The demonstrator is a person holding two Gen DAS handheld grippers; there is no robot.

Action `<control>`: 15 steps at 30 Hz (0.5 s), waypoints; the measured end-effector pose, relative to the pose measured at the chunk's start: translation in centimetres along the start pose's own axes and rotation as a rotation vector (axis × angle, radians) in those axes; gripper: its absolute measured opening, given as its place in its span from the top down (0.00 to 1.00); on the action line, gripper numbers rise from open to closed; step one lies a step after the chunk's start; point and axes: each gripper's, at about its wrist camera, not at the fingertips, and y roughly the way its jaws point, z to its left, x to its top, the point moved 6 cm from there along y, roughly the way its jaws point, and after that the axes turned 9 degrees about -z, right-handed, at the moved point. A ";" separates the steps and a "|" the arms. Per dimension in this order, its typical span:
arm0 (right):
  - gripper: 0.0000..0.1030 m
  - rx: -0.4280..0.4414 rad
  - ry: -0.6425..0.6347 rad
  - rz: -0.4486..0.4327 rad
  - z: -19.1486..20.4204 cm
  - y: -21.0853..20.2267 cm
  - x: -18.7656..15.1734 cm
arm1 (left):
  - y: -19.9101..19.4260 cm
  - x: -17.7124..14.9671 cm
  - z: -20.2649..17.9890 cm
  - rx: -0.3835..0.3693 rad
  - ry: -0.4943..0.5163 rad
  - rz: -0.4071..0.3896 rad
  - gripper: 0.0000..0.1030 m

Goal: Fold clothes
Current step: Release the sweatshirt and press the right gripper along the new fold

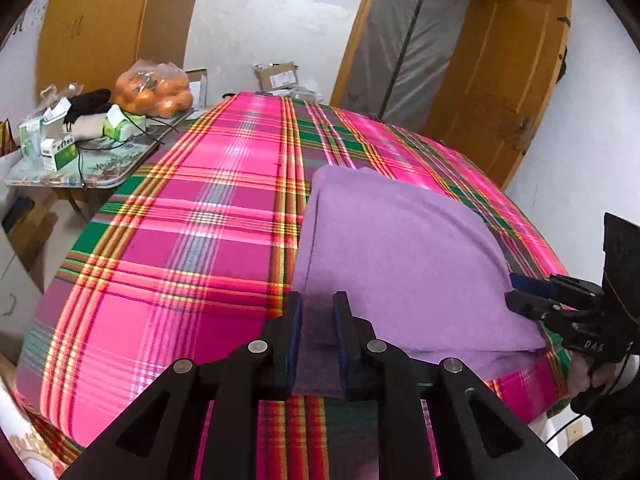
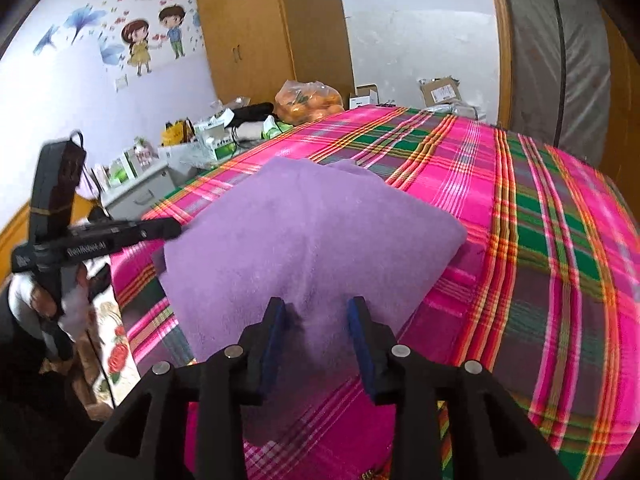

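A purple fleece cloth (image 1: 400,256) lies folded into a thick pad on the pink plaid bedspread (image 1: 180,240). My left gripper (image 1: 318,310) sits at its near left corner, fingers a narrow gap apart, with the cloth's edge showing between them, flat and not pinched. My right gripper (image 2: 316,316) stands open over the cloth (image 2: 304,232) at its near edge, with faint puckers in the fleece between its pads. Each gripper also shows in the other's view: the right gripper (image 1: 520,294) at the cloth's right edge, the left gripper (image 2: 172,228) touching the left corner.
A side table (image 1: 116,168) to the left of the bed holds medicine boxes, cables and a bag of oranges (image 1: 154,90). A wooden wardrobe (image 2: 256,32), cardboard boxes and an open door (image 1: 508,80) stand beyond. A person's hand (image 2: 44,300) holds the left gripper.
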 end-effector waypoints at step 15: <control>0.80 0.077 -0.021 -0.008 0.2 2.5 3.8 | 1.0 0.4 -0.6 -0.001 -0.001 0.016 0.84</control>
